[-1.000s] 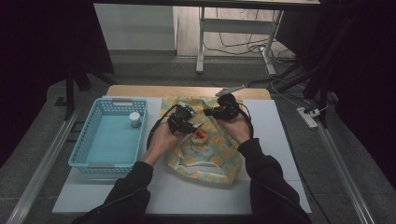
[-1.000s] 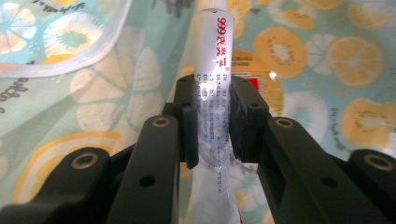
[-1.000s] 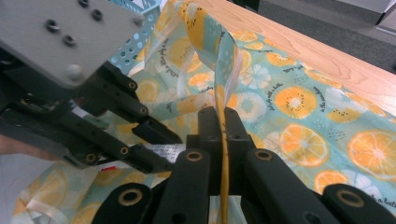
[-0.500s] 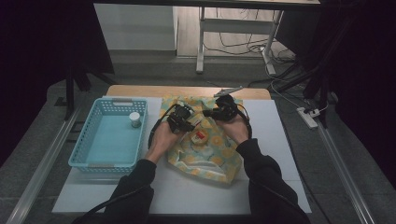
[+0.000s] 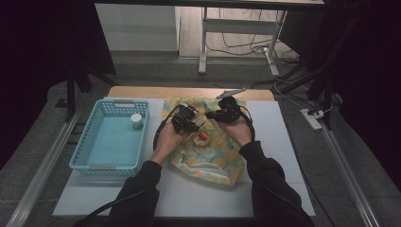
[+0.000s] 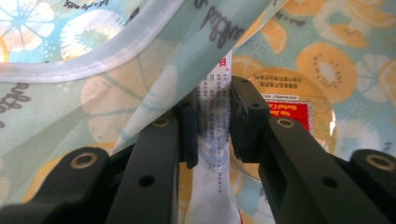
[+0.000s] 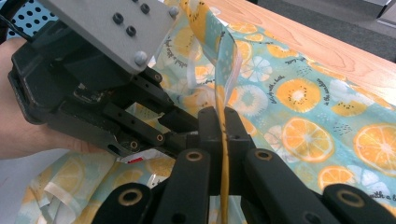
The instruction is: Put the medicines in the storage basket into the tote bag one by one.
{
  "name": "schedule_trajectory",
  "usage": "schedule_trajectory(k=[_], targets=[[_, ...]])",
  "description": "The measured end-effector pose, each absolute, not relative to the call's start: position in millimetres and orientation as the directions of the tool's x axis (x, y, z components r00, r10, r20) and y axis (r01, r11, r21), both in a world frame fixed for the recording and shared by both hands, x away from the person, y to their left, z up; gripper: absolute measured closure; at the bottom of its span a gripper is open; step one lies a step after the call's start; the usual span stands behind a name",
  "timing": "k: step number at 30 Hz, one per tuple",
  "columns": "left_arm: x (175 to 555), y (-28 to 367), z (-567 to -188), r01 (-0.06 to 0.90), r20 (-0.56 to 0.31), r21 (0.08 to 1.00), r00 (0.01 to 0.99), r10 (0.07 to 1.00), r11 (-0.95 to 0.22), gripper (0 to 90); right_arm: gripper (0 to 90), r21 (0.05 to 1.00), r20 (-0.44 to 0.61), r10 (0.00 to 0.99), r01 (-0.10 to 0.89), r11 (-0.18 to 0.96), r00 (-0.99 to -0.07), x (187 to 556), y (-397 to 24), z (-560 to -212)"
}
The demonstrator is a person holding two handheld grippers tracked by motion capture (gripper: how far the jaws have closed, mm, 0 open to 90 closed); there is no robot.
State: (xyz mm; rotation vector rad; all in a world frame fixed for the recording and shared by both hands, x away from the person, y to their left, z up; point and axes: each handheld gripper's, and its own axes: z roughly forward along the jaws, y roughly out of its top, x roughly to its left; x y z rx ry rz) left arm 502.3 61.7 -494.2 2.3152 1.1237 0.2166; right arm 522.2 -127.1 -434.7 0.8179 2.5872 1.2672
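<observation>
A soft bag (image 5: 208, 156) printed with orange slices lies in the middle of the white table. In the right gripper view my right gripper (image 7: 223, 126) is shut on the bag's edge (image 7: 224, 51) and holds that edge up. My left gripper (image 6: 215, 109) is shut on a white printed packet (image 6: 212, 140) at the bag's mouth, under the raised rim (image 6: 93, 56). Behind the packet lies a round, clear-lidded item with a red label (image 6: 289, 109), also in the high view (image 5: 203, 138). Both grippers, left (image 5: 185, 118) and right (image 5: 226, 112), meet at the far end of the bag.
A light blue basket (image 5: 101, 156) stands left of the bag with a small white jar (image 5: 136, 121) in its far right corner. The wooden table edge (image 5: 189, 92) runs behind the bag. White table surface (image 5: 279, 142) lies to the right.
</observation>
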Motion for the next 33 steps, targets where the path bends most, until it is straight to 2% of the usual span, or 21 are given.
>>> schedule_trajectory(k=[3,7,11,22,33], targets=[[501.2,61.8,-495.2,0.664,-0.069,0.552,0.639,0.766,-0.504,72.3,90.0,0.765,0.103,0.53,0.407,0.498,-0.842,522.7,-126.8,-435.6],[498.5,61.6,-491.7,0.649,-0.058,0.569,0.644,0.763,-0.505,62.9,90.0,0.763,0.1,0.532,0.408,0.501,-0.841,522.9,-126.9,-436.5],[493.1,60.6,-487.5,0.632,-0.054,0.578,0.661,0.748,-0.516,57.3,90.0,0.765,0.104,0.538,0.413,0.494,-0.836,523.1,-128.2,-435.9],[474.9,71.7,-468.8,0.588,-0.128,0.63,0.723,0.679,-0.507,33.8,90.0,0.77,0.106,0.537,0.411,0.488,-0.837,523.0,-129.4,-434.0],[455.7,95.7,-451.8,0.594,-0.188,0.654,0.727,0.66,-0.468,12.3,90.0,0.769,0.105,0.528,0.405,0.494,-0.843,519.4,-126.1,-435.0]])
